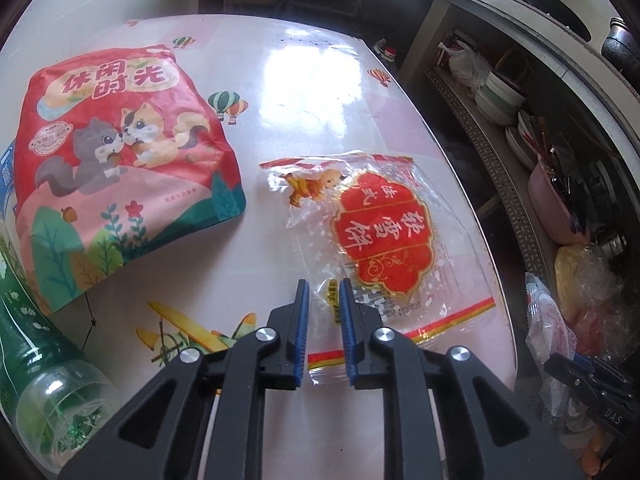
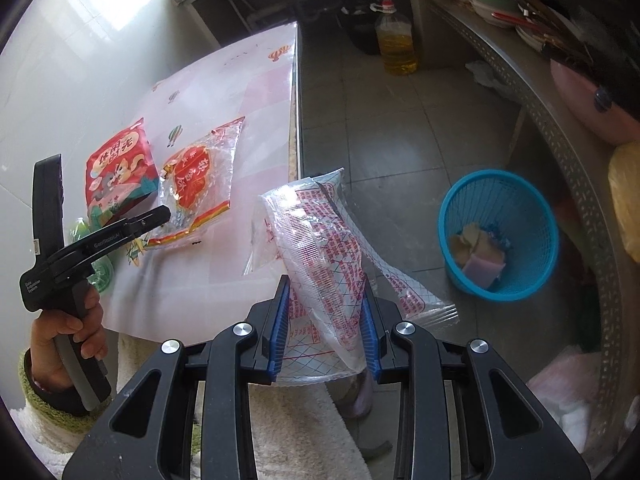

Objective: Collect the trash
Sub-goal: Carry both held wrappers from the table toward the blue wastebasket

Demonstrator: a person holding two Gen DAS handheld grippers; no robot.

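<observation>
A clear wrapper with a red label (image 1: 384, 236) lies near the right edge of the pink table (image 1: 320, 80). My left gripper (image 1: 324, 292) points down at its near edge, and the blue pads pinch the crinkled film. In the right wrist view the left gripper (image 2: 166, 214) touches the same wrapper (image 2: 196, 184). My right gripper (image 2: 325, 284) is shut on a clear wrapper with red print (image 2: 320, 240), held past the table edge. A blue basket (image 2: 532, 264) with some scraps in it stands on the floor to the right.
A red snack bag (image 1: 120, 160) and a green plastic bottle (image 1: 40, 360) lie on the left of the table. A metal shelf with stacked dishes (image 1: 500, 96) and a pink basin (image 2: 592, 100) curves along the right. An oil bottle (image 2: 396, 40) stands on the floor.
</observation>
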